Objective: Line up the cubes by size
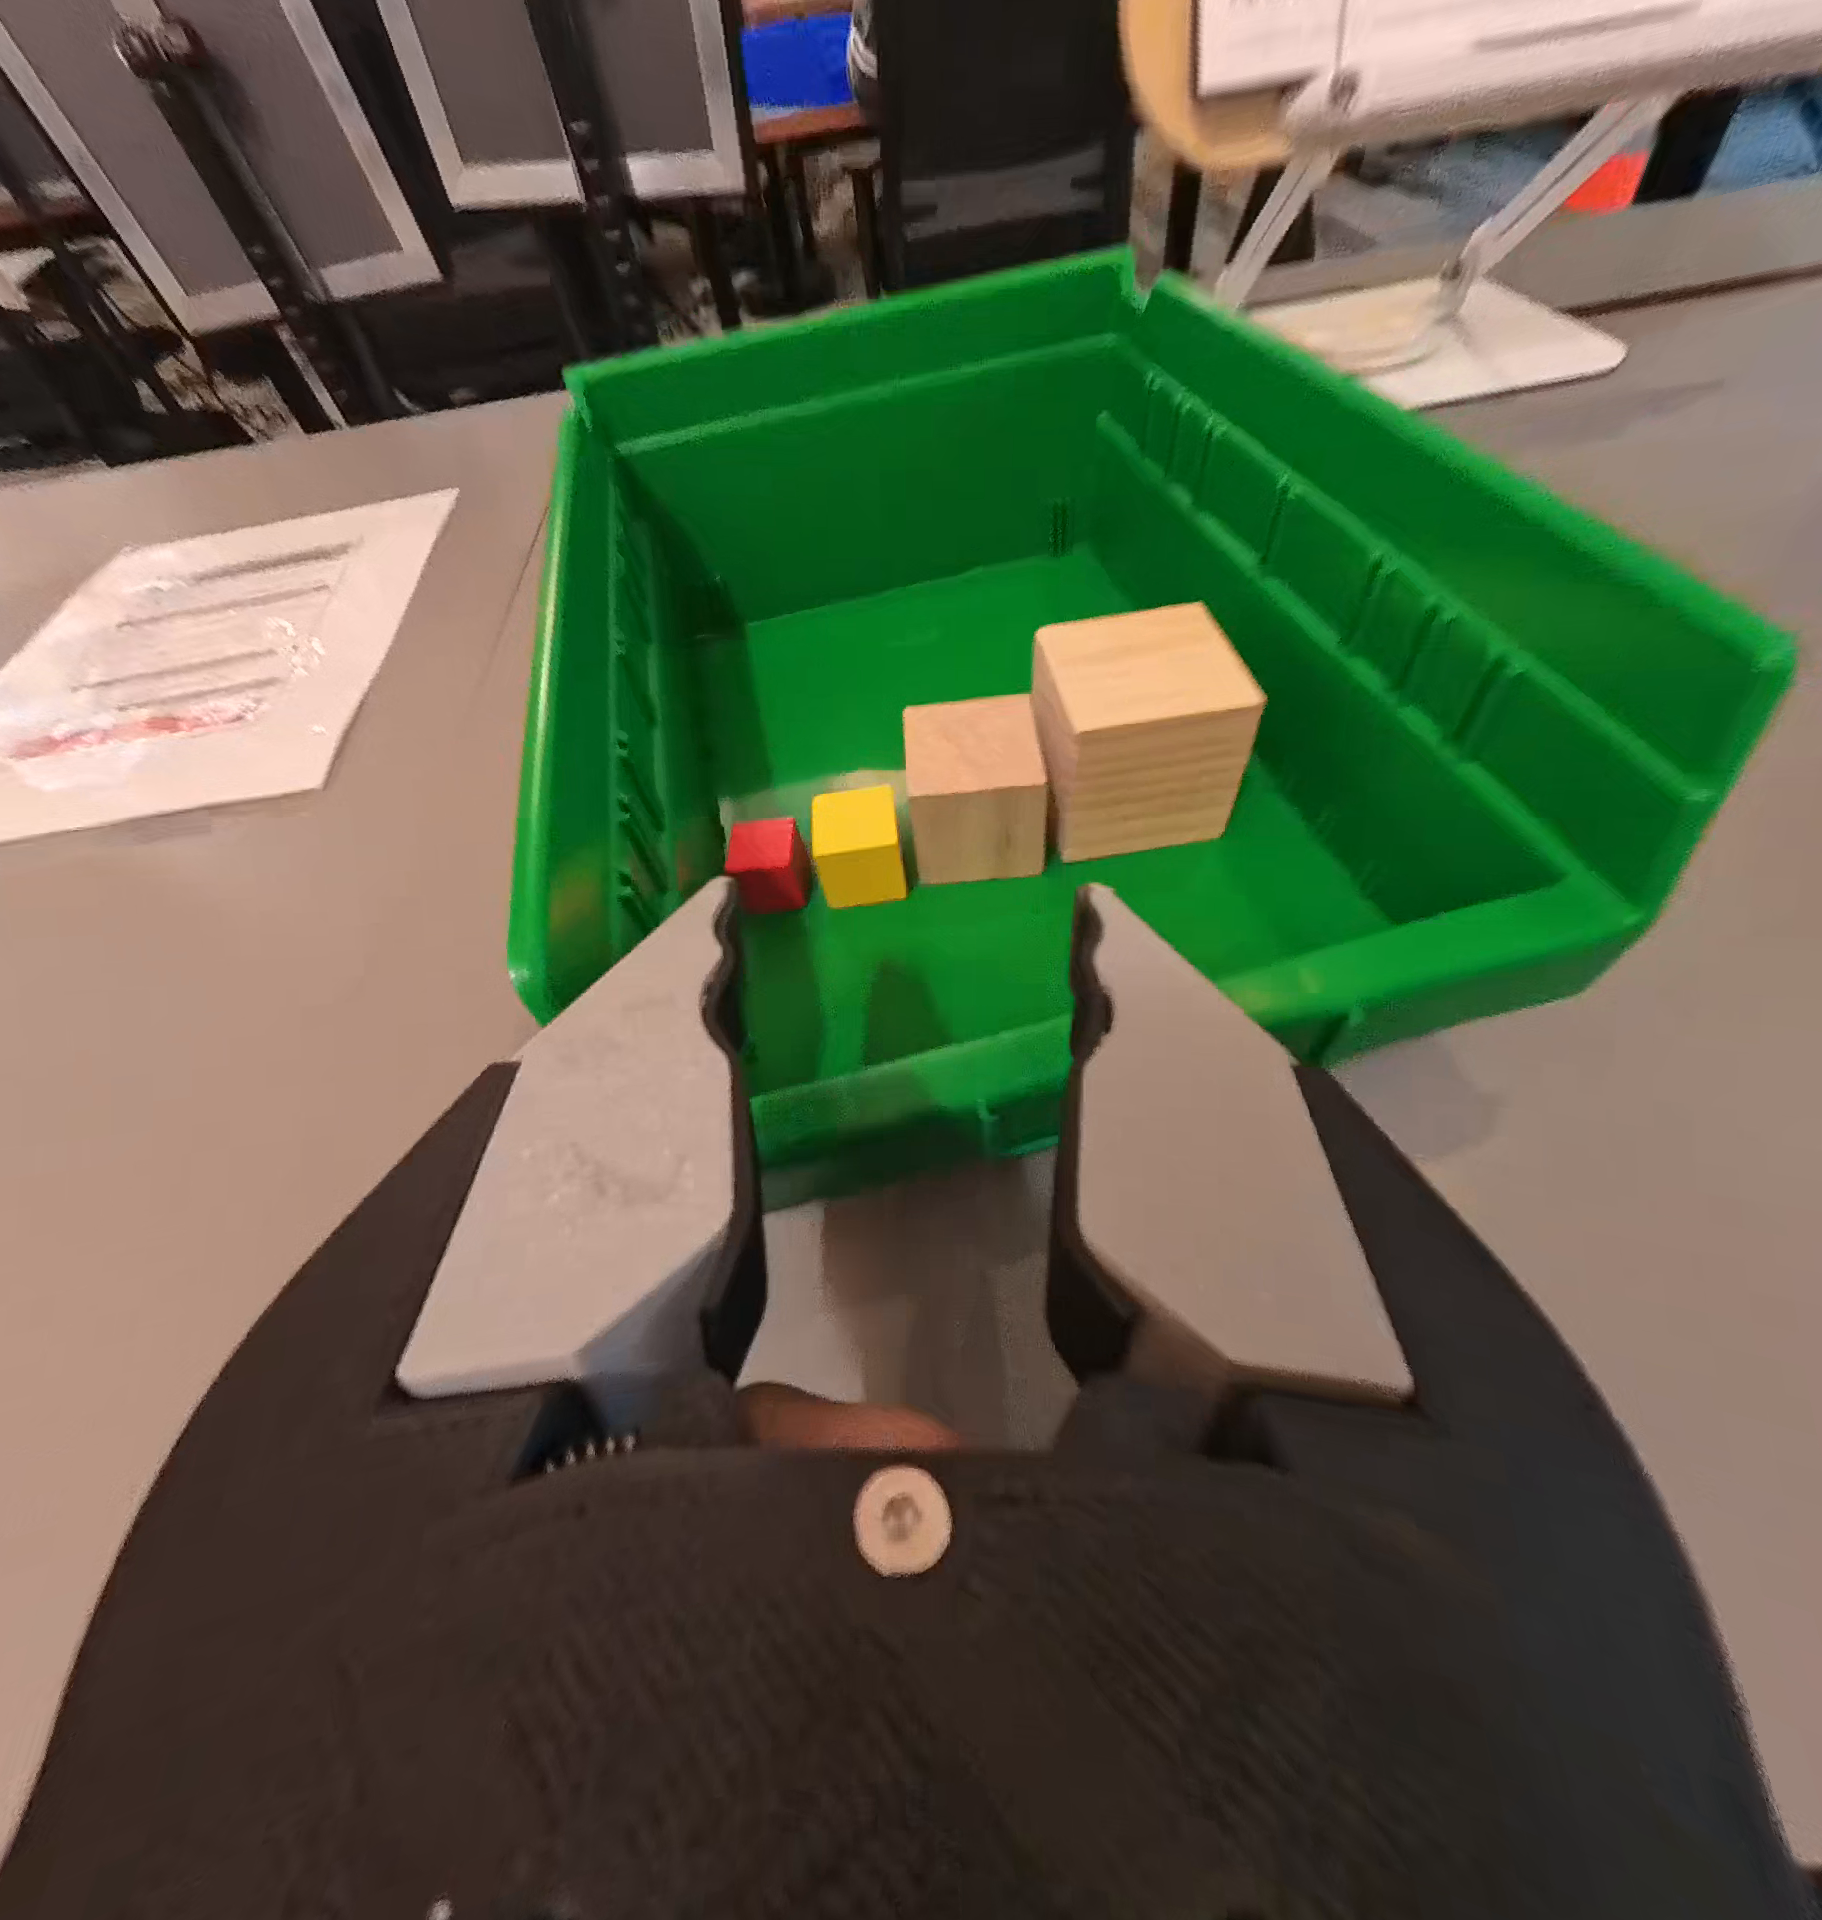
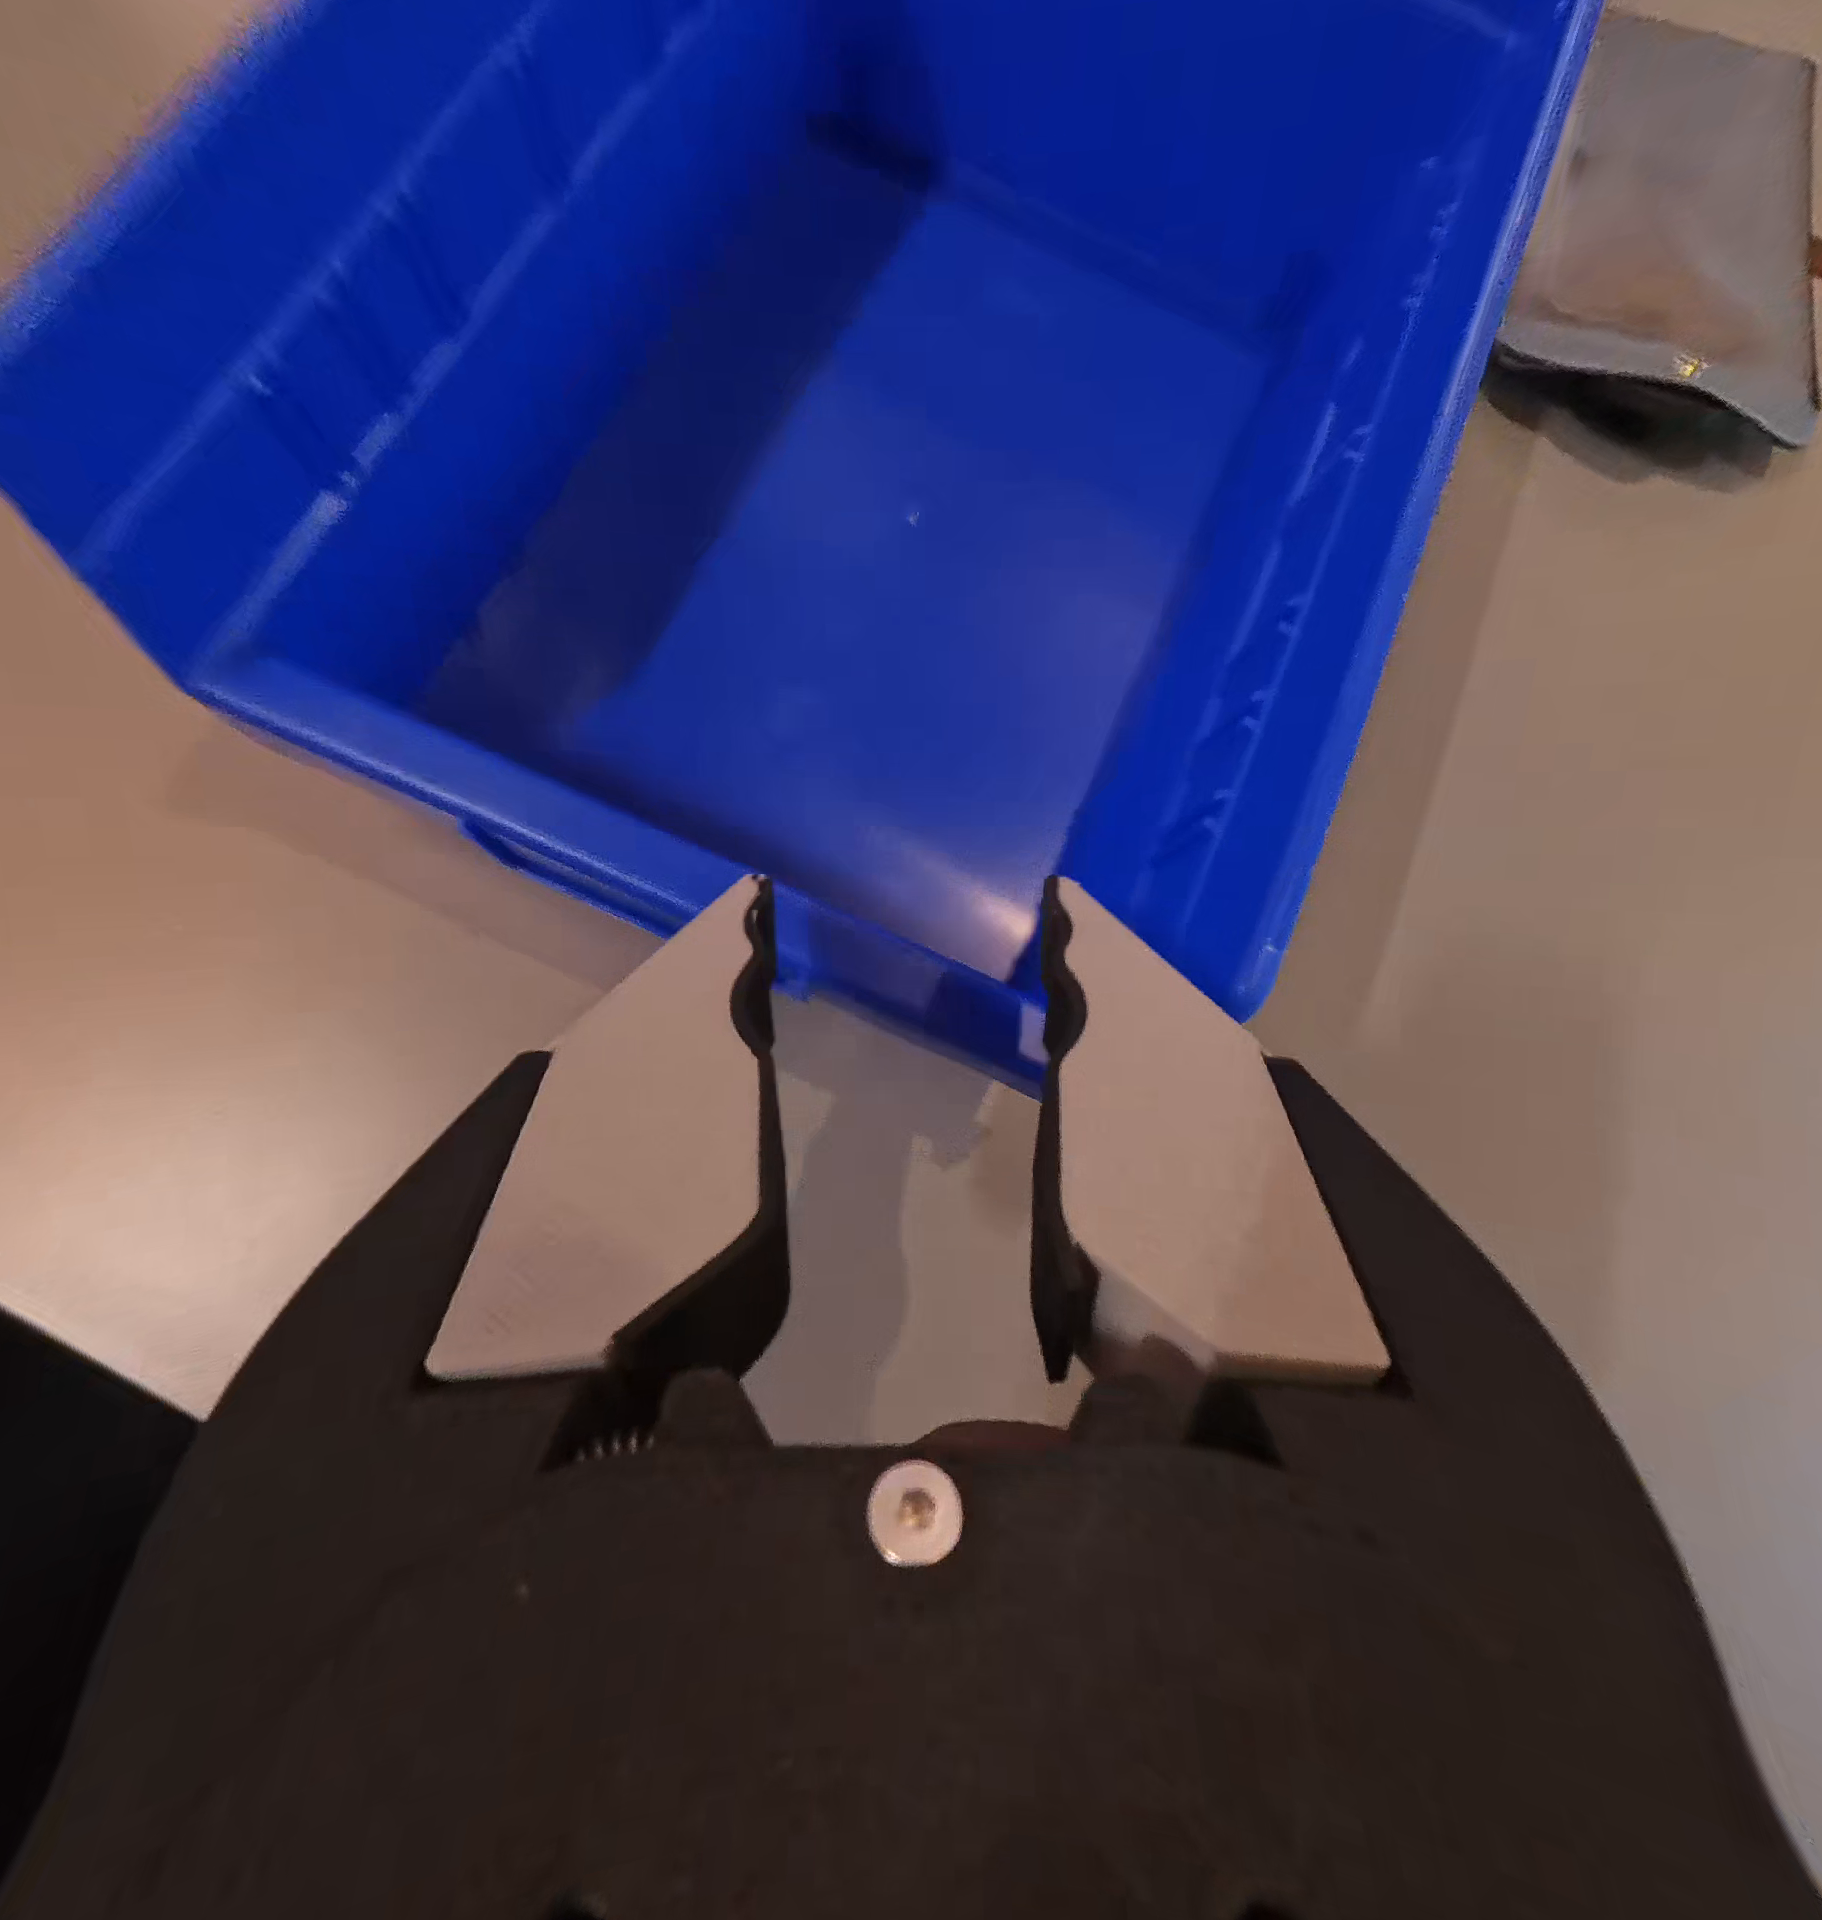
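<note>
Looking through left wrist view: my left gripper (image 1: 902,904) hangs at the near lip of the green bin (image 1: 1572,665), fingers spread wide and holding nothing.
Cubes, where: four stand on the bin floor just beyond the fingertips, mid-frame.
Count: one red cube (image 1: 769,862), one yellow cube (image 1: 858,844), one mid wooden cube (image 1: 974,792), one large wooden cube (image 1: 1146,732).
Row axis: runs from lower left to upper right of the frame, smallest to largest; neighbours sit touching or nearly so.
Key relation: the red cube sits right at my left fingertip, the rest ahead and rightward.
Judgement: the order looks finished.
Other: one paper sheet (image 1: 190,665) at the left edge.
Right wrist view: my right gripper (image 2: 907,899), moderately parted and unloaded, points into one blue bin (image 2: 294,343); I see no cubes there.
Nearer hand: the left.
</note>
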A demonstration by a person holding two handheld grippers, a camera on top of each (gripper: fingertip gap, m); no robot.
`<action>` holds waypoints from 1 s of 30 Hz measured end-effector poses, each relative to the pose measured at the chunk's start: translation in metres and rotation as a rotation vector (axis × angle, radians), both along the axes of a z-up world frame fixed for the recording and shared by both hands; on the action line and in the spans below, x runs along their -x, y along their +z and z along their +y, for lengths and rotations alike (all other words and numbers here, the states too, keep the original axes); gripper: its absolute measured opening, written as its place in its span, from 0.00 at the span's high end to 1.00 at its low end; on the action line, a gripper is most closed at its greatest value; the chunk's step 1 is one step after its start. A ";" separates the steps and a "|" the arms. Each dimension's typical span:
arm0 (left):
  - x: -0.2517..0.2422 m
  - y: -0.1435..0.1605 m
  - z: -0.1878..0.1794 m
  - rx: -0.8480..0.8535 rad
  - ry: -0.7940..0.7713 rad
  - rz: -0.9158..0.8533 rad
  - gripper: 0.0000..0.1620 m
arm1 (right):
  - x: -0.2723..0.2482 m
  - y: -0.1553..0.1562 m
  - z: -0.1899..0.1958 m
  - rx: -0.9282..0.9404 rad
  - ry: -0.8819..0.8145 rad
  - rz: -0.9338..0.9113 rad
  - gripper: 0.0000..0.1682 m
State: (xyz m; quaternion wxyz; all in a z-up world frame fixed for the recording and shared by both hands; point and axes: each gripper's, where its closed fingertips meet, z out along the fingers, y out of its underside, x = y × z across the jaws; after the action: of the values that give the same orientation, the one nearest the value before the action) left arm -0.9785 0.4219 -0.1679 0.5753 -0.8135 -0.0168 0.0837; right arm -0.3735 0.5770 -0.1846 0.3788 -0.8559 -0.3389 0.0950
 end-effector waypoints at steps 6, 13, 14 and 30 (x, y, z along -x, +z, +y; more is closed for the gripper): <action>-0.081 0.029 -0.032 -0.103 -0.175 -0.077 0.55 | 0.058 0.042 -0.039 -0.104 0.157 0.205 0.58; -0.139 0.045 -0.028 -0.077 -0.306 0.008 0.45 | 0.180 0.103 -0.088 -0.248 0.416 0.383 0.51; -0.139 0.047 -0.022 -0.052 -0.309 0.009 0.44 | 0.197 0.107 -0.091 -0.256 0.440 0.384 0.50; -0.115 0.049 0.043 0.007 -0.189 0.053 0.47 | 0.336 0.021 0.012 -0.368 0.289 0.275 0.49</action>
State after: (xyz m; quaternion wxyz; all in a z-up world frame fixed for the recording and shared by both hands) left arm -0.8638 0.4647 -0.1192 0.5780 -0.8109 0.0756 0.0509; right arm -0.7097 0.5888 -0.1635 0.5531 -0.6945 -0.4145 0.2001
